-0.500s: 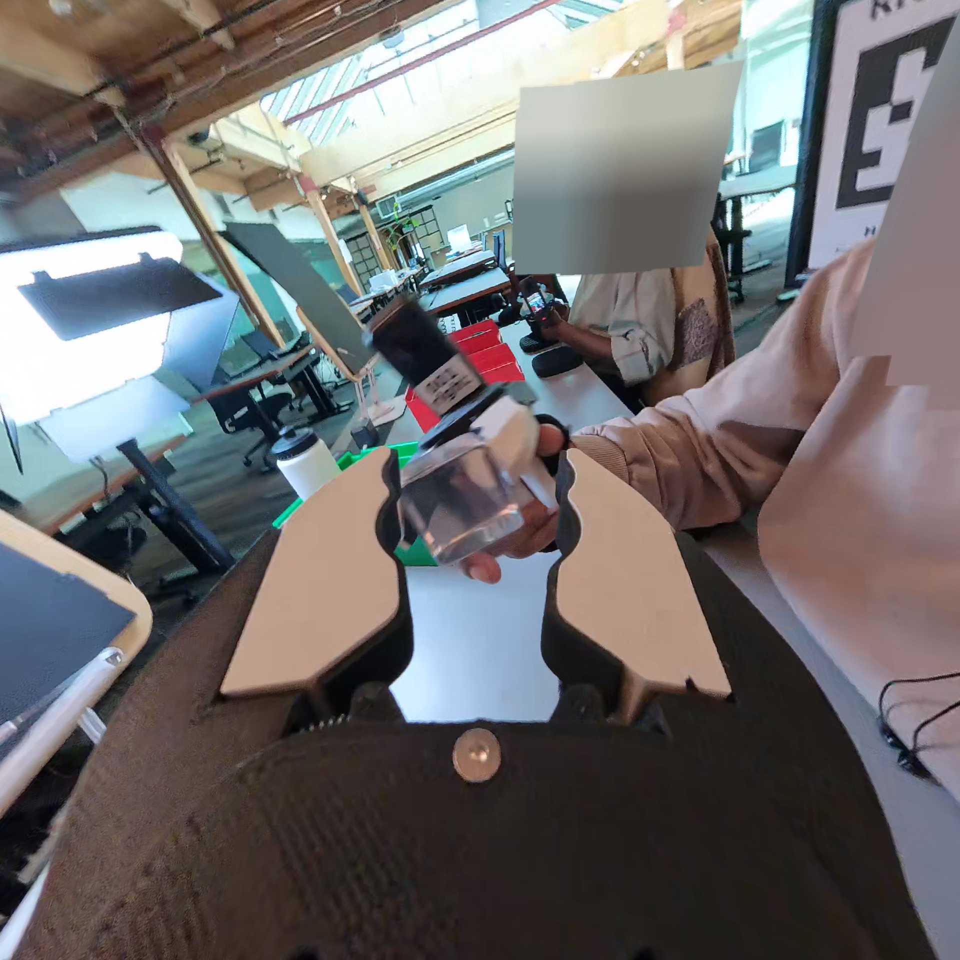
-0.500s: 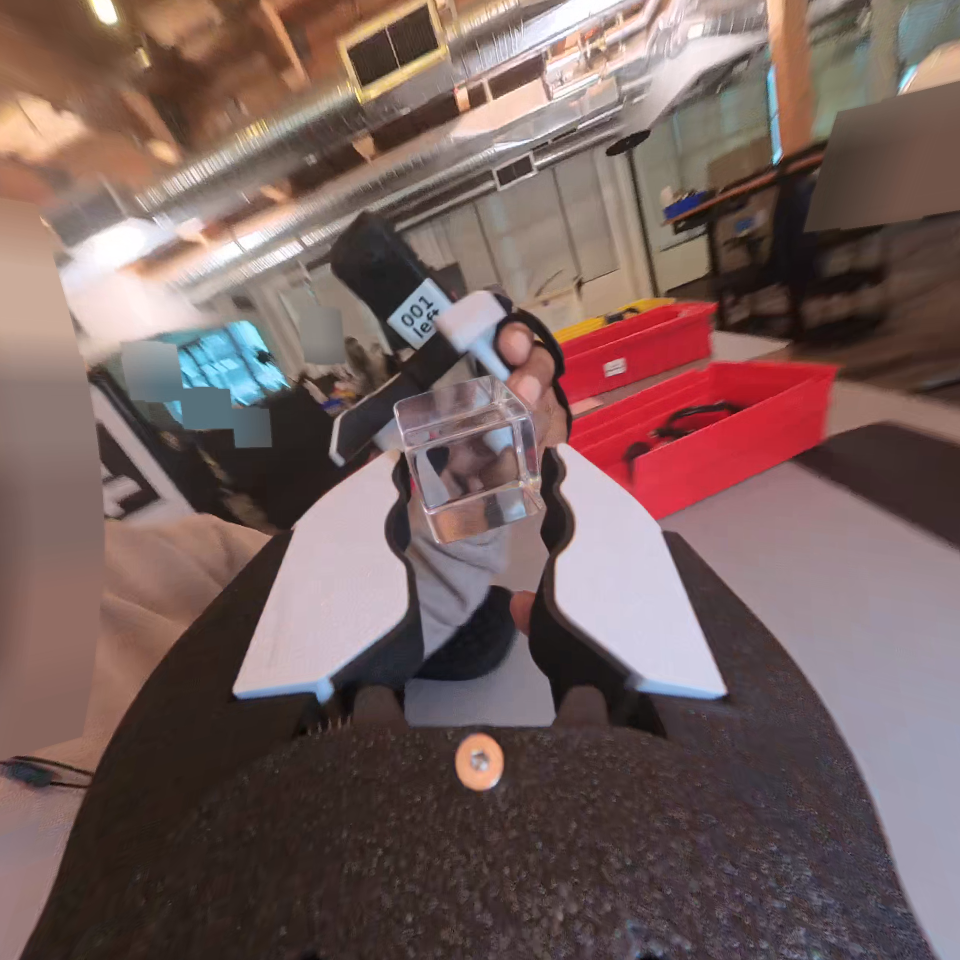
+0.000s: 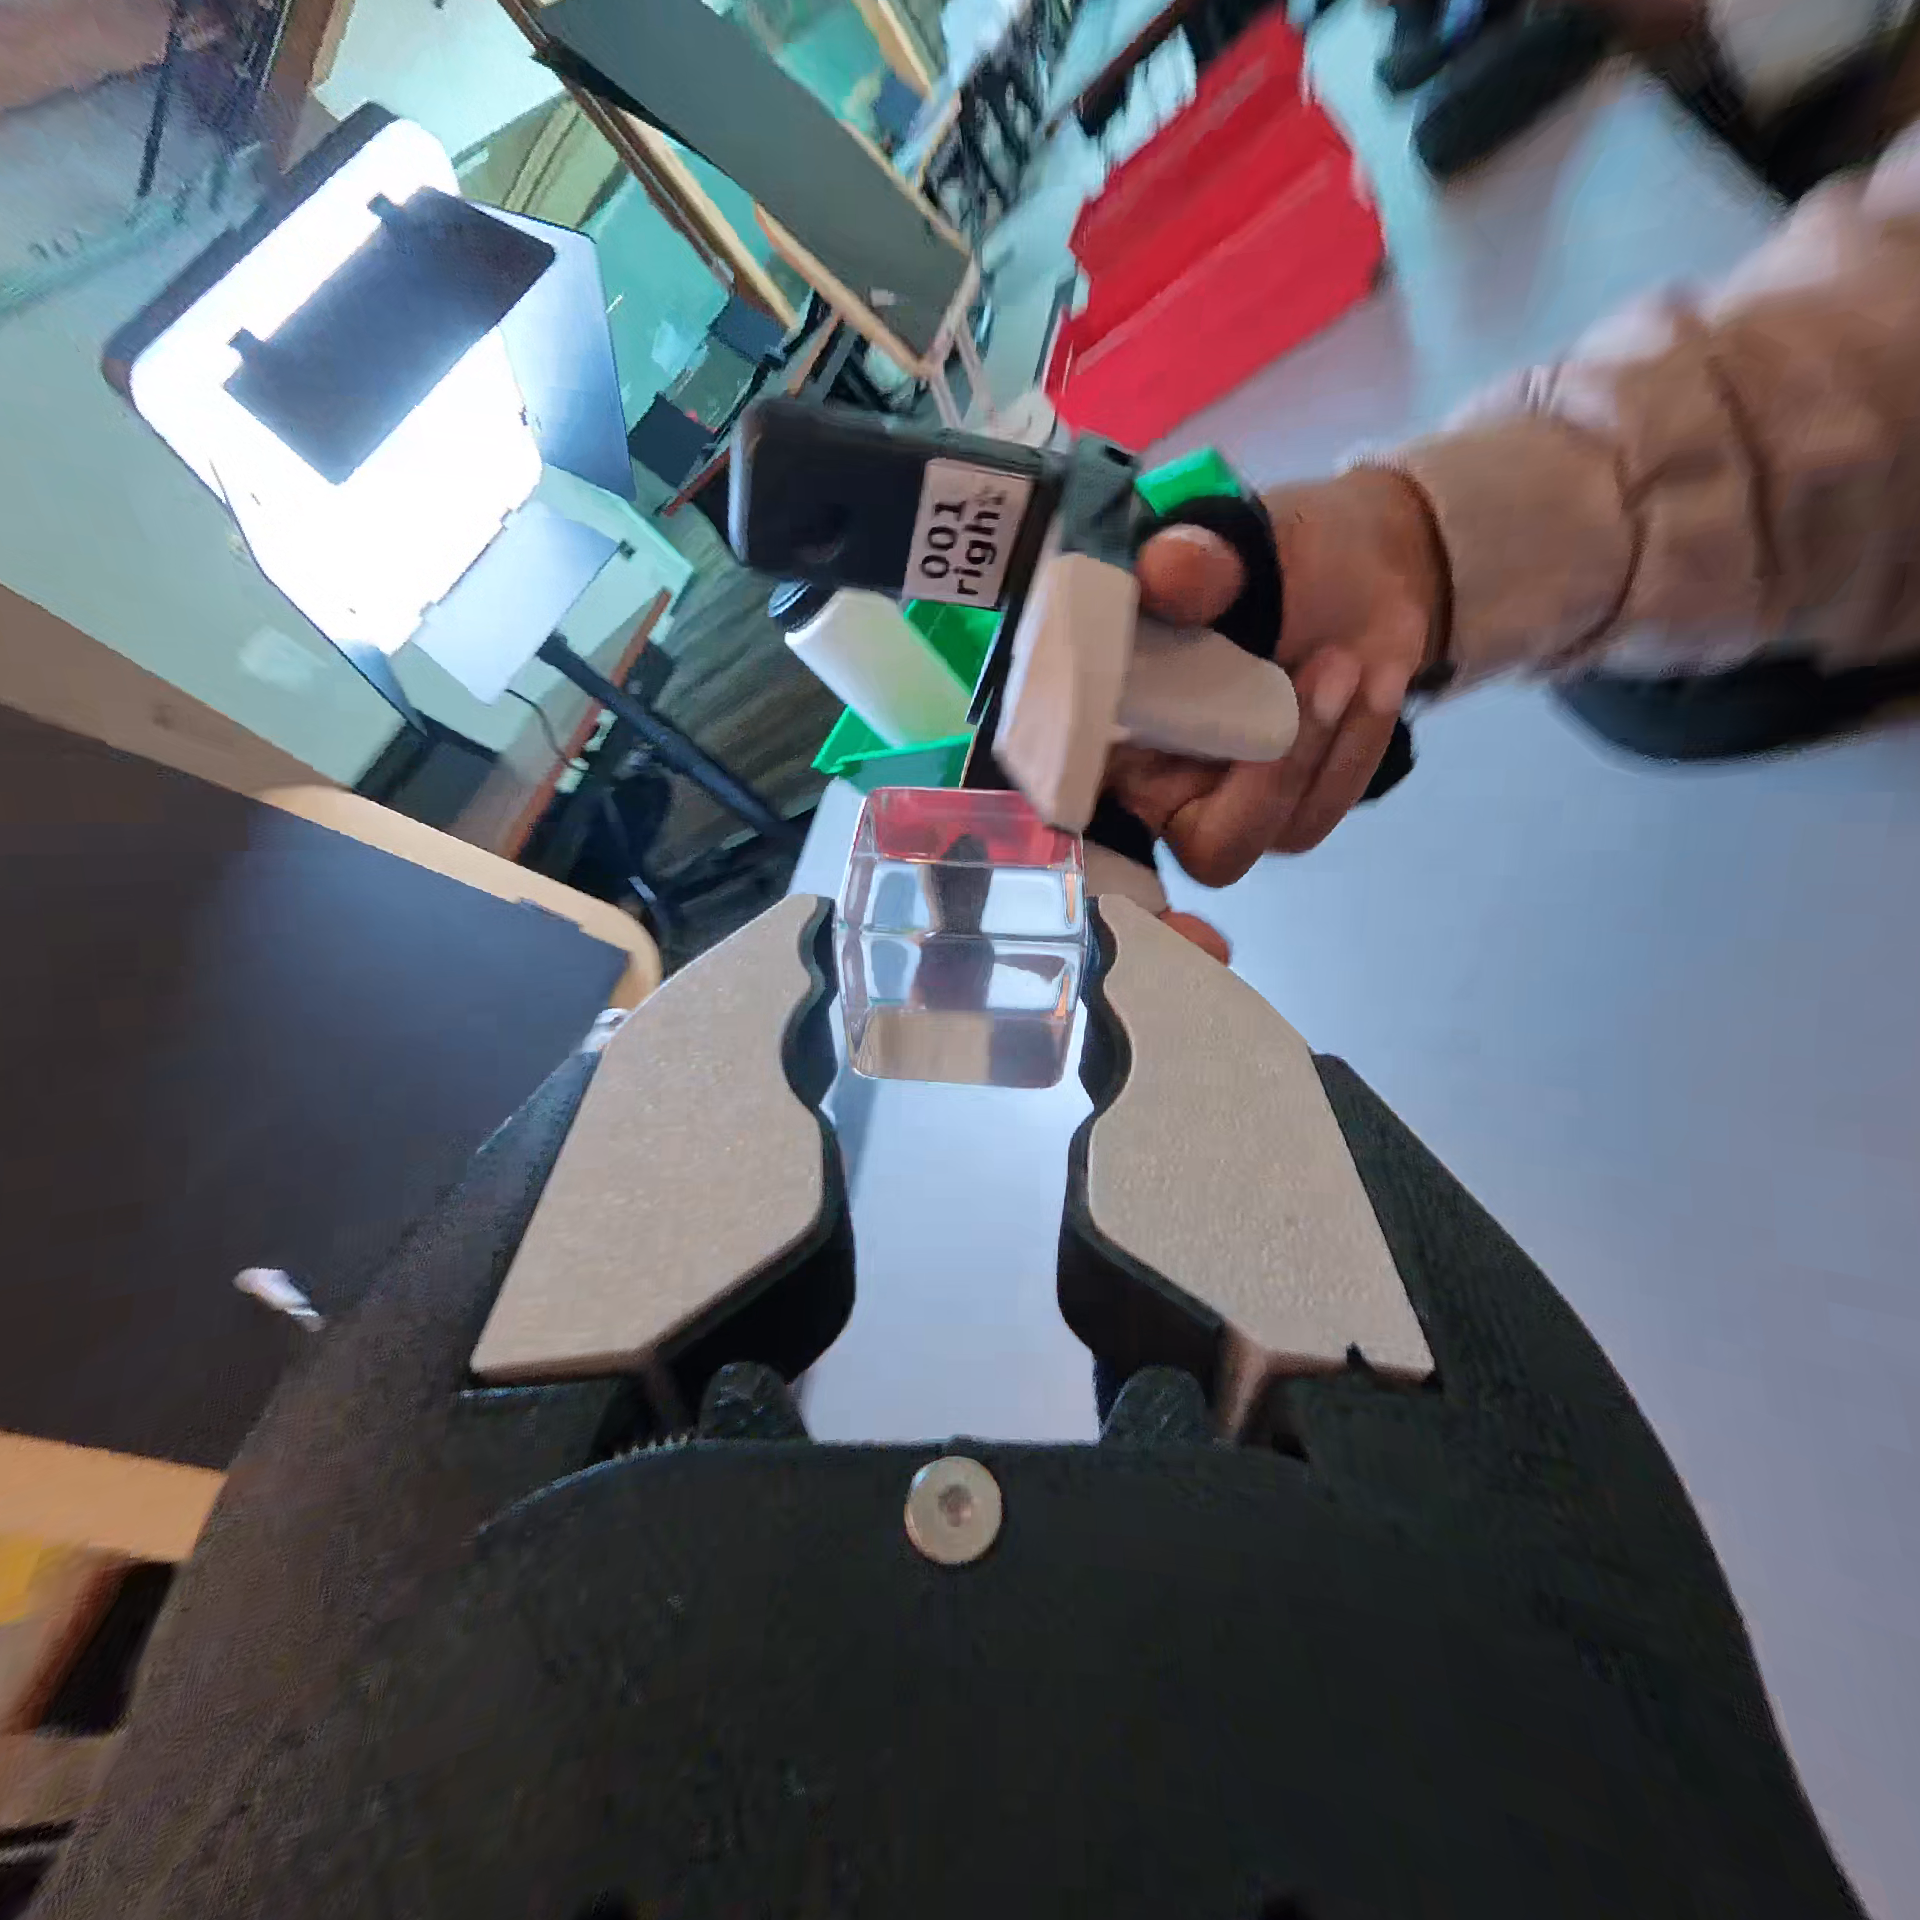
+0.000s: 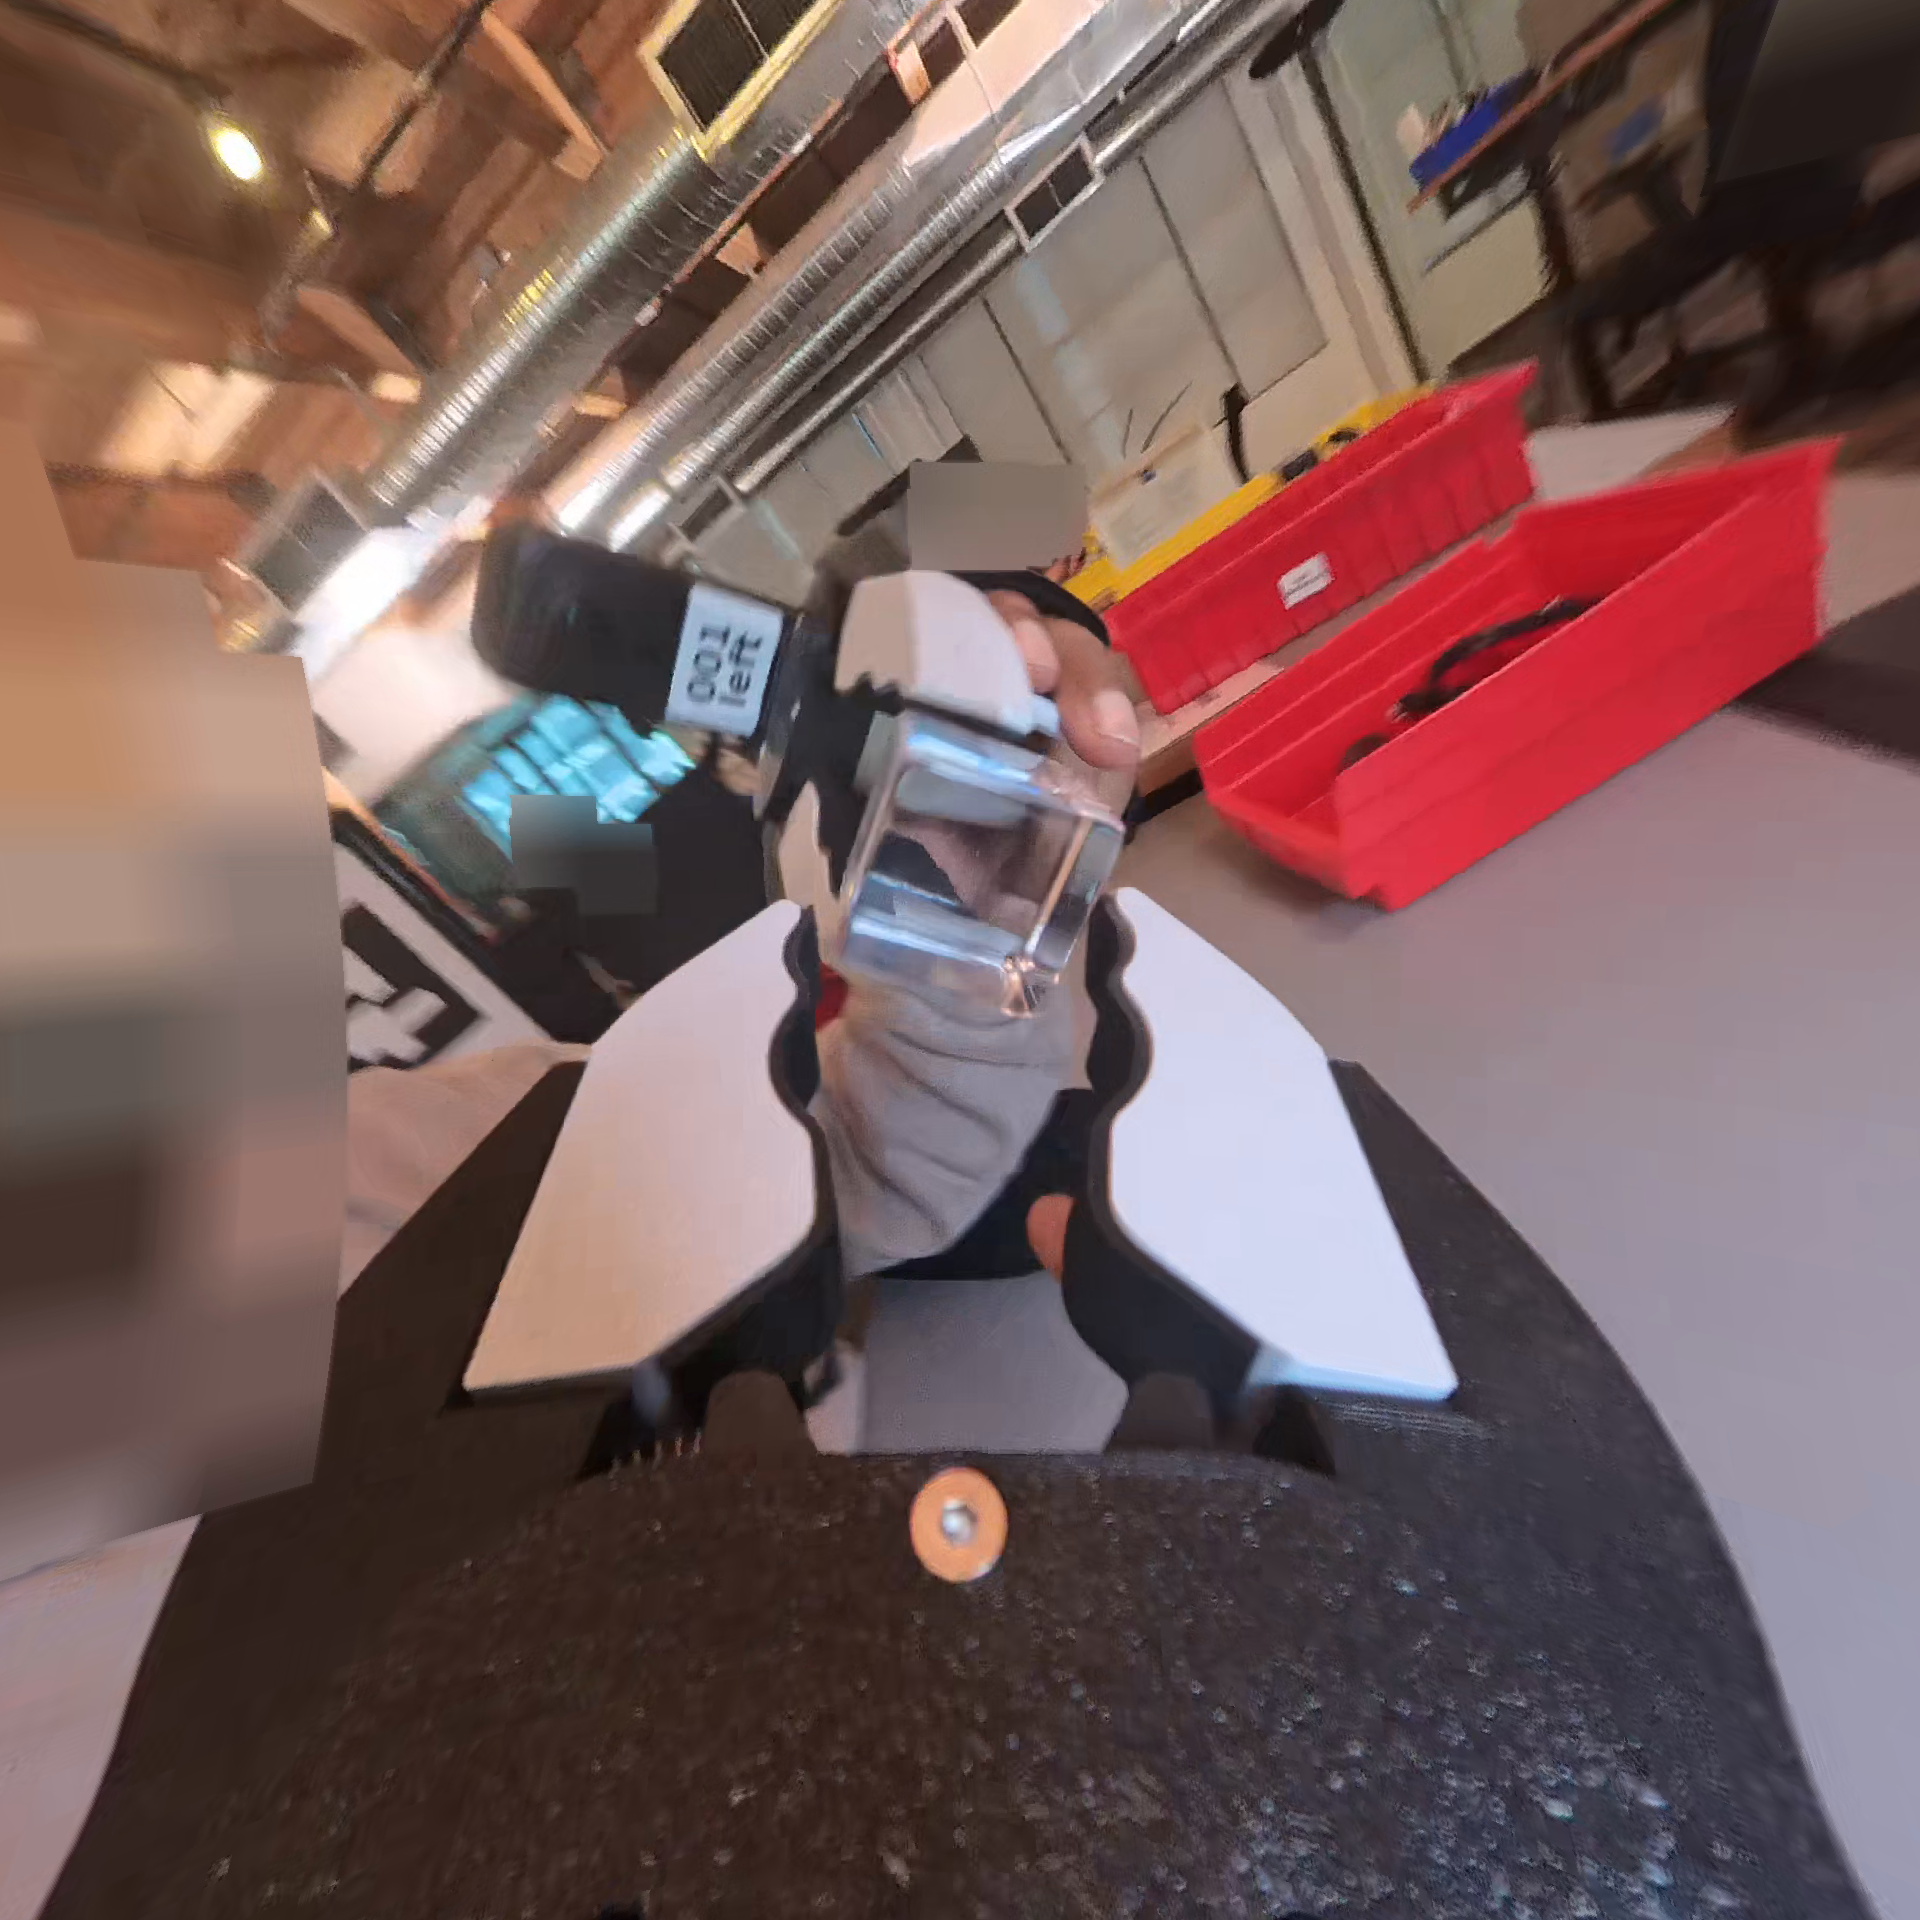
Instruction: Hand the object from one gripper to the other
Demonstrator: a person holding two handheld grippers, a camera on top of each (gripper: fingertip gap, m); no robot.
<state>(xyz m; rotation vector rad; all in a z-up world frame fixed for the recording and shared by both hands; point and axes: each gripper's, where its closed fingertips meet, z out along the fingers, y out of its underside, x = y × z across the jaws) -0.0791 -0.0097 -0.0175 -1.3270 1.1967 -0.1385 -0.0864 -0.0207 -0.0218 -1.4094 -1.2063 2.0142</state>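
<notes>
Clear cube [image 3: 961, 940] sits clamped in my left tongs [image 3: 961, 961], tips pinching both sides. My right tongs [image 4: 951, 940] look spread just off the cube's near face, not gripping it.

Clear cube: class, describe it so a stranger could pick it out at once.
Start at the grey table, then the left gripper held over it. The clear cube sits pinched between its two pale fingertips. Unlike the red bins and white bottle behind, it is see-through, with sharp square edges.
</notes>
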